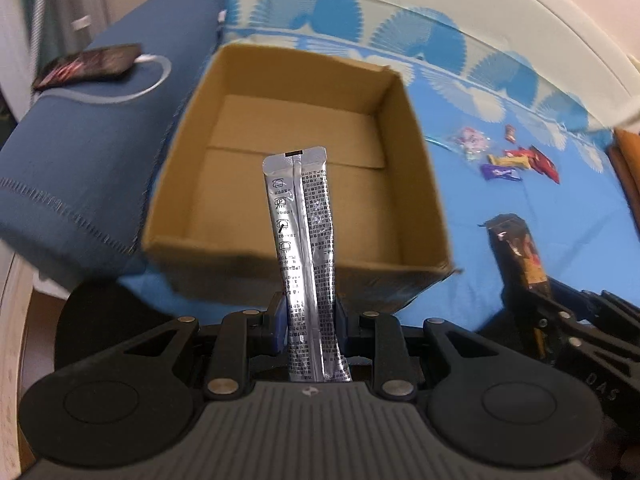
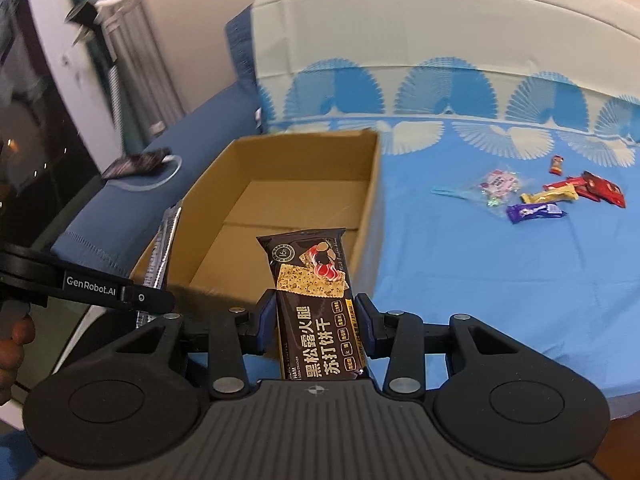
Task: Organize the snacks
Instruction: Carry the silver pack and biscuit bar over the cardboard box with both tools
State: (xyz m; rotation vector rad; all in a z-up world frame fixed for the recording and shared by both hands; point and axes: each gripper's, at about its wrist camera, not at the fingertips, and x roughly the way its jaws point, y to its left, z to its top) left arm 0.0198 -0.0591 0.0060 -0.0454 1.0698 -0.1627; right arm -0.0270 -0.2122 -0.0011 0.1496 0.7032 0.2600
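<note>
My left gripper: jaws clamped on silver stick sachet, tilted down over near rim of cardboard box. Box interior bare. My right gripper: jaws gripping dark cracker packet, just short of box. Loose candies well apart on blue bed sheet; wide clear room between.

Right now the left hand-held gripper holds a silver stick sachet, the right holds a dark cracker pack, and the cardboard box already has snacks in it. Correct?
One error: the cardboard box is empty, as the left wrist view shows. The left hand-held gripper does hold the silver stick sachet, and the right hand-held gripper the dark cracker pack.
</note>
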